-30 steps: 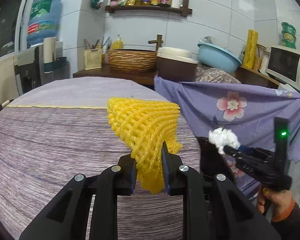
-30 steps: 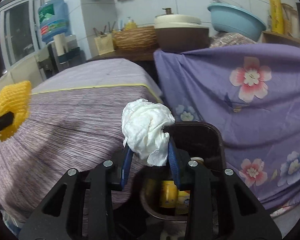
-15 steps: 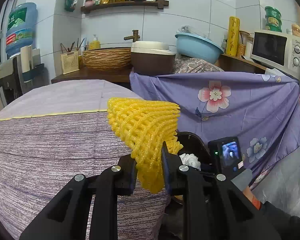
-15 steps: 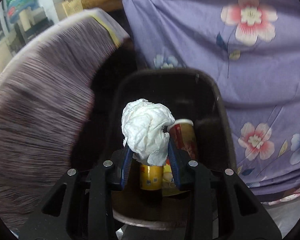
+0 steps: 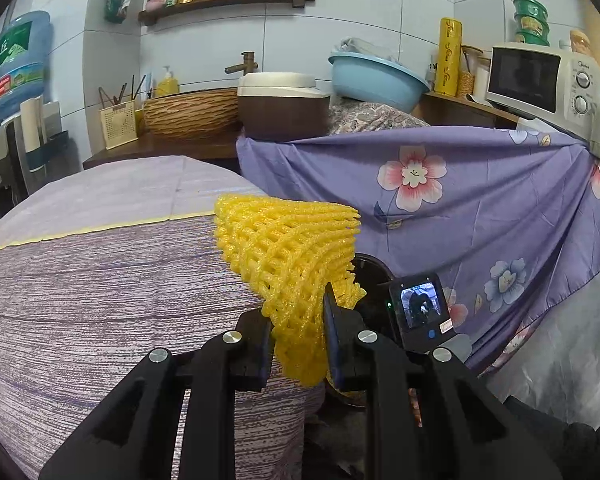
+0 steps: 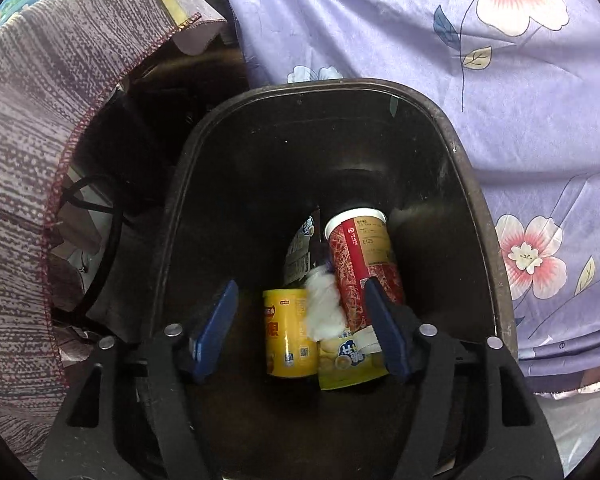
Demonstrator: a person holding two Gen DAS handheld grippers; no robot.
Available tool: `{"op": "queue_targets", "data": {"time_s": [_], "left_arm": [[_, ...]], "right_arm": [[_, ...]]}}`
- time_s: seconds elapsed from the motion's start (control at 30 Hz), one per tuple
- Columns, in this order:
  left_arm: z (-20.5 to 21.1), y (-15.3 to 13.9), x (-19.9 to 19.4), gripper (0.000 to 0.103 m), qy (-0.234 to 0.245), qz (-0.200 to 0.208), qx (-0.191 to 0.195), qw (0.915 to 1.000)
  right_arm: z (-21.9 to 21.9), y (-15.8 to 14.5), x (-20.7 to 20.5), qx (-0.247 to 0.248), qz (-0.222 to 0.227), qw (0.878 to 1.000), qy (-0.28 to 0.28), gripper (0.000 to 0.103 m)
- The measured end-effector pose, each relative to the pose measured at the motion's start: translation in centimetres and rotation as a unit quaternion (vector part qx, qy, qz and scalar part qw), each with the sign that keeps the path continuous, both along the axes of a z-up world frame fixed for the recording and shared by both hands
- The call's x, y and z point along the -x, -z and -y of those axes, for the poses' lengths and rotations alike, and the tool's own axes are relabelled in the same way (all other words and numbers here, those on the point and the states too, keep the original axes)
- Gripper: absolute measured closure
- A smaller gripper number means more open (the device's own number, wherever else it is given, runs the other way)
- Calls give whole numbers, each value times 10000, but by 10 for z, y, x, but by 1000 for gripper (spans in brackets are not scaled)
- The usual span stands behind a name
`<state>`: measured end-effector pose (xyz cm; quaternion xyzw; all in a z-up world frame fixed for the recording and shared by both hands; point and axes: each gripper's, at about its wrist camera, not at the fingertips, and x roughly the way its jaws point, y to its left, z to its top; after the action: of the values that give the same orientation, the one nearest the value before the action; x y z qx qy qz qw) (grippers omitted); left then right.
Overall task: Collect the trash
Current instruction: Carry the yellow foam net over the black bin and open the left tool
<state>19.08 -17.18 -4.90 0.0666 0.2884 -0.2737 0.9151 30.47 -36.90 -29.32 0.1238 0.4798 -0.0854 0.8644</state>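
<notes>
Over bin (image 6: 476, 208), right gripper (image 6: 300, 328) opening, steeply downward.

In the right wrist view the bin (image 6: 476, 208) mouth fills the middle of the frame, open above. At its bottom a red tube (image 6: 364, 256), a yellow can (image 6: 286, 332), a white tissue (image 6: 324, 308) and wrappers crowd the lower centre. The surface cloth (image 6: 32, 120) hangs close at left, the flowered curtain (image 6: 500, 80) at upper right. The right hand-held gripper (image 6: 300, 330) sits over the mouth, jaws opening, nothing pinched.
</notes>
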Motion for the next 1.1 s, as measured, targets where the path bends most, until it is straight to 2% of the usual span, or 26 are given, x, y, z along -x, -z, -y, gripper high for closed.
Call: {"op": "queue_targets", "data": {"time_s": [0.1,0.23,0.37,0.43,0.53,0.73,1.0,1.1], "left_arm": [[6,2,1,82,69,-12,-28,10000],[15,5,1,82,211,-54,-55,9997],[30,12,-2,82,377,-188,-27,9991],[37,16,-2,82,458,-234,-41,9987],[55,24,-2,82,616,-265,-103,9977],[88,46,-7,82,766,-424,-231,9959],[136,82,-12,82,953,-521,-478,9929],[146,100,-18,82,909,-562,-645,9922]], "right_arm": [[2,-6,4,-7,81,10000,35,37],[5,-29,12,118,336,9994,56,37],[17,-67,19,286,740,9968,135,36],[23,-87,21,388,936,9947,172,31],[30,-114,24,575,1176,9912,217,29],[54,-152,27,1193,1396,9820,440,28],[85,-187,29,1455,1652,9734,631,28],[89,-190,32,1492,1675,9724,638,27]]}}
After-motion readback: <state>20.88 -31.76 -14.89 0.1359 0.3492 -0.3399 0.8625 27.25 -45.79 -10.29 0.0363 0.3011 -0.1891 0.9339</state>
